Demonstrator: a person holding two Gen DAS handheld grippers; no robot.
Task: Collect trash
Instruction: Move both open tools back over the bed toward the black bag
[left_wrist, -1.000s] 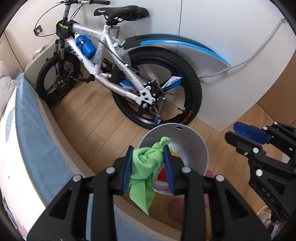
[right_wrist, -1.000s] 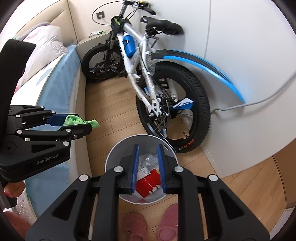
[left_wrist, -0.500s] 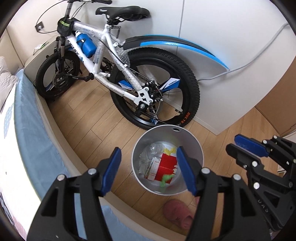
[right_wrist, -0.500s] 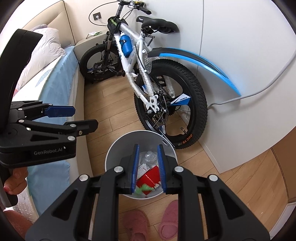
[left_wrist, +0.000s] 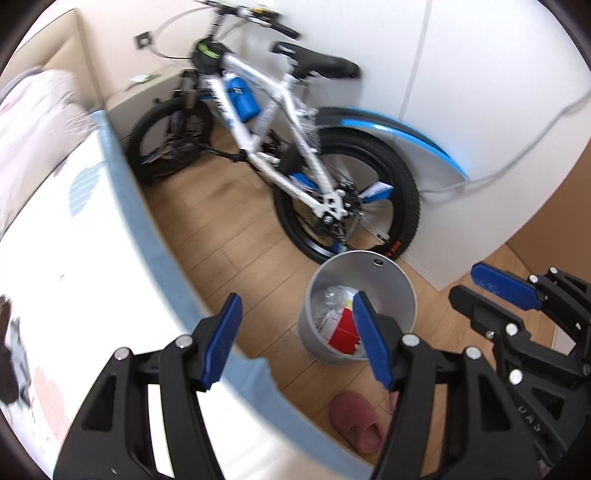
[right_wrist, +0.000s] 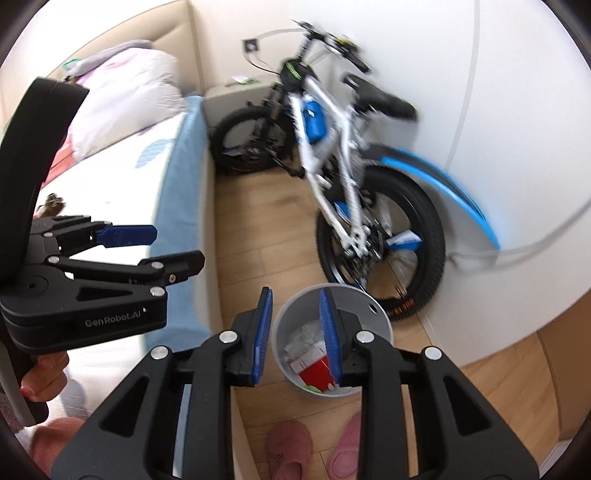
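The left gripper (left_wrist: 295, 332) is empty, with its jaws standing wide apart. The right gripper (right_wrist: 295, 332) is empty too; its jaws have just been opening a little, the gap is narrow, and nothing is between them. The bin (left_wrist: 391, 273) stands on the wood floor, just beside the bed (left_wrist: 92, 258) and near the rear wheel of the bike (left_wrist: 295, 147). Inside it I see a red carton (right_wrist: 317, 373), some white paper and a small piece of green cloth (right_wrist: 314, 388) at the bottom.

So the drop looks finished, and I judge the step in hand is to go for the next piece of trash. Both views are blurred and now look across the bed. A small dark thing (right_wrist: 51, 202) lies on the sheet beyond the left gripper (it is too unclear to name), and it may be the next target.

To do this well:
- Keep the jaws of the reaching gripper wide until they stand on both sides of the thing.
- Come down steeply, so that the pads do not catch the sheet together with the trash.
- Close only when the thing is well between the pads.
- Keep the other gripper out of the way.
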